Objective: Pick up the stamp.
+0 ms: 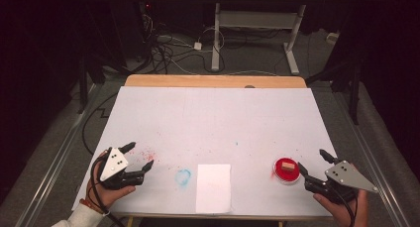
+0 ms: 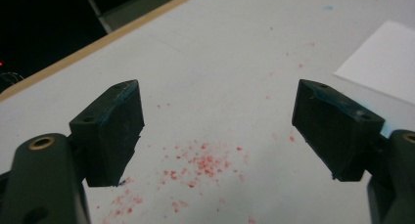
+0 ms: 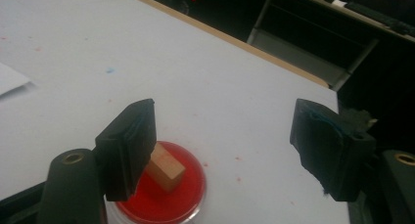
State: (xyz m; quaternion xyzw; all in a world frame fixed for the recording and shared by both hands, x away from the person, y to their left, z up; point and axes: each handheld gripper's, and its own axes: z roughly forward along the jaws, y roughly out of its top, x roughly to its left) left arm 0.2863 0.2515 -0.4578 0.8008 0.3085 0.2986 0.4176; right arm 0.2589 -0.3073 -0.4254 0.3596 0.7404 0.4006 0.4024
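Nearest the person, at the front edge of the table (image 1: pixel 218 113), two hands each hold a gripper. The right gripper (image 1: pixel 312 162) sits at the front right corner with its jaws spread wide and nothing between them. In the right gripper view (image 3: pixel 222 141) the two black jaws stand far apart over bare white surface.

Just beside the right gripper's inner jaw lies a round red dish (image 1: pixel 287 170), and a small wooden block (image 1: pixel 287 165) rests on the red surface inside it. In the right gripper view the dish (image 3: pixel 181 194) sits low and to the left, partly behind the left-hand jaw, and the block (image 3: pixel 166 171) lies close against that jaw; whether it touches the pad I cannot tell. The block is off to one side of the gap, not within it.

The left gripper (image 1: pixel 141 155) is at the front left corner, also open with its jaws wide and empty. In the left gripper view (image 2: pixel 218 121) a scatter of red specks (image 2: pixel 200 163) lies on the table under the gap.

Between the two grippers, near the front edge, lies a white sheet of paper (image 1: pixel 213 187), with a faint blue smudge (image 1: pixel 183 177) just to its left. The dish is to the right of the paper, well apart from the left gripper.

Farther off, the white table top runs bare to its wooden rear edge (image 1: pixel 215 81). Beyond it, cables (image 1: pixel 173 48) lie on the floor by the white legs of another desk (image 1: pixel 216 38).
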